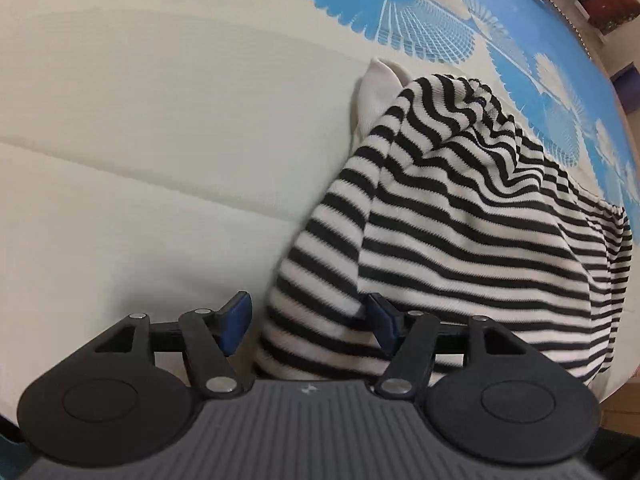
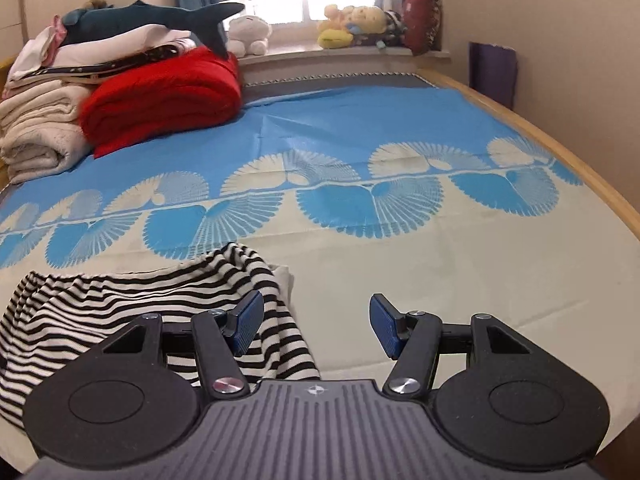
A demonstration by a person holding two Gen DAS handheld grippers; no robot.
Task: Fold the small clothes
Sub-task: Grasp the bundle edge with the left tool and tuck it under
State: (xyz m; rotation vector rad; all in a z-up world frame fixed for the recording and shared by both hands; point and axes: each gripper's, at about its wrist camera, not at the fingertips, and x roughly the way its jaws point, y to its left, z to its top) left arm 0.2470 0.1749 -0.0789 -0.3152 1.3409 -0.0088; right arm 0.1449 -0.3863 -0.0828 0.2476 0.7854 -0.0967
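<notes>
A small knitted garment with narrow black and white stripes (image 1: 460,216) lies crumpled on the cream part of the bedsheet (image 1: 160,152), near the bed's near edge and short of the band of blue fan shapes that crosses the sheet. Its cloth is bunched into soft ridges, so the stripes bend and wave across it, and one striped layer overlaps another. A plain cream ribbed piece (image 1: 378,84) pokes out from under the heap at its far end.

The left gripper (image 1: 310,322) points steeply down at the near end of the garment. Its jaws stand well apart with a fold of striped cloth between them; the right blue pad touches or lies under the cloth edge, while the left pad is clear of it, so nothing is clamped.

The right gripper (image 2: 316,328) hangs over bare cream sheet just beside the garment, which lies to its left in that view. Its jaws are also wide apart and empty; the left pad overlaps the striped cloth only in line of sight.
</notes>
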